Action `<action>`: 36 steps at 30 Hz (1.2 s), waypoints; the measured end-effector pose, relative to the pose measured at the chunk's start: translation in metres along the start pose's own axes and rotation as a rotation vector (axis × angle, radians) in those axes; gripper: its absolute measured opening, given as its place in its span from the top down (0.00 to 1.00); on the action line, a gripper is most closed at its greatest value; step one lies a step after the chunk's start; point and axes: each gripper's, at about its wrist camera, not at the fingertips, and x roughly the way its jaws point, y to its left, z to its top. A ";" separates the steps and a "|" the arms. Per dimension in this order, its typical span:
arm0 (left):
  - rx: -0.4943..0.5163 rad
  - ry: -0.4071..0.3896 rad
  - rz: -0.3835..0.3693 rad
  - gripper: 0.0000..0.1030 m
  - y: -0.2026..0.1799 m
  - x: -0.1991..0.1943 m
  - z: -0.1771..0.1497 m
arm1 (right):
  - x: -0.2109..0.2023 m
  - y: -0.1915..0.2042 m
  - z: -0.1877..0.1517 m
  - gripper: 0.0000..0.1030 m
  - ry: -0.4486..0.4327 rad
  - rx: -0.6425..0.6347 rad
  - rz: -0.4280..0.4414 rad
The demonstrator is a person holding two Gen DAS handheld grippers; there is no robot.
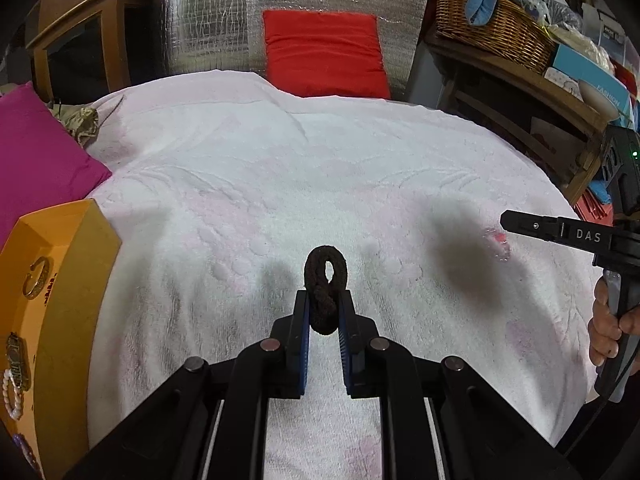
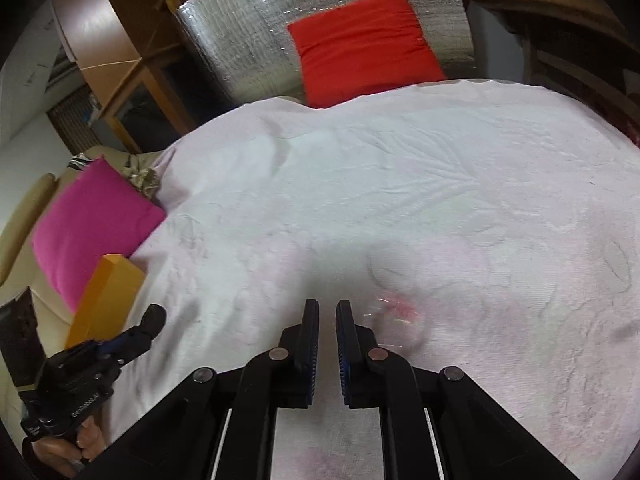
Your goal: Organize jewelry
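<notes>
My left gripper (image 1: 324, 300) is shut on a dark brown braided loop (image 1: 325, 276), which stands up out of the tips above the white towel (image 1: 280, 160). The same gripper (image 2: 154, 318) shows at the lower left of the right wrist view. My right gripper (image 2: 328, 308) is shut, and only a thin gap shows between its pads. A clear bracelet with pink beads (image 2: 394, 312) appears blurred just right of its right finger; whether it is pinched I cannot tell. In the left wrist view that bracelet (image 1: 498, 242) sits just under the right gripper's tip (image 1: 506, 222).
An orange box (image 1: 80, 280) at the towel's left edge holds a gold bangle (image 1: 36, 276), a gold bracelet (image 1: 16, 360) and a pearl bracelet (image 1: 10, 396). A magenta cushion (image 1: 36, 160) lies behind it, a red cushion (image 1: 324, 52) at the back. A wicker basket (image 1: 492, 28) sits on a shelf to the right.
</notes>
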 end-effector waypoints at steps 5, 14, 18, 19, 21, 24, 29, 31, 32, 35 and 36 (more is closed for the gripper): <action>0.000 0.009 0.000 0.87 0.003 0.000 -0.003 | 0.002 -0.019 0.004 0.90 0.005 0.101 0.020; -0.007 0.008 -0.010 0.87 0.002 0.002 -0.001 | 0.003 -0.046 0.007 0.81 0.069 0.227 0.025; 0.000 0.018 -0.012 0.87 -0.001 0.007 -0.001 | 0.009 -0.046 0.005 0.48 0.096 0.216 -0.030; 0.002 0.018 -0.014 0.87 -0.001 0.007 -0.001 | 0.010 -0.046 0.005 0.46 0.095 0.212 -0.034; 0.005 0.020 -0.017 0.87 -0.004 0.009 0.000 | 0.014 -0.039 0.003 0.46 0.099 0.181 -0.041; 0.013 0.024 -0.020 0.87 -0.006 0.011 0.000 | 0.026 -0.024 -0.002 0.46 0.120 0.085 -0.103; 0.012 0.020 -0.020 0.87 -0.005 0.009 0.000 | 0.042 0.009 -0.014 0.75 0.098 -0.168 -0.294; 0.006 0.016 -0.019 0.86 -0.003 0.007 0.000 | 0.042 0.013 -0.017 0.82 0.079 -0.217 -0.329; 0.004 0.014 -0.019 0.86 -0.002 0.006 0.000 | 0.040 0.013 -0.017 0.84 0.072 -0.213 -0.328; -0.004 0.001 -0.014 0.86 0.000 0.001 0.000 | 0.031 0.010 -0.013 0.84 0.047 -0.183 -0.297; -0.007 -0.004 -0.015 0.86 0.000 -0.001 0.000 | 0.025 0.009 -0.011 0.84 0.029 -0.166 -0.269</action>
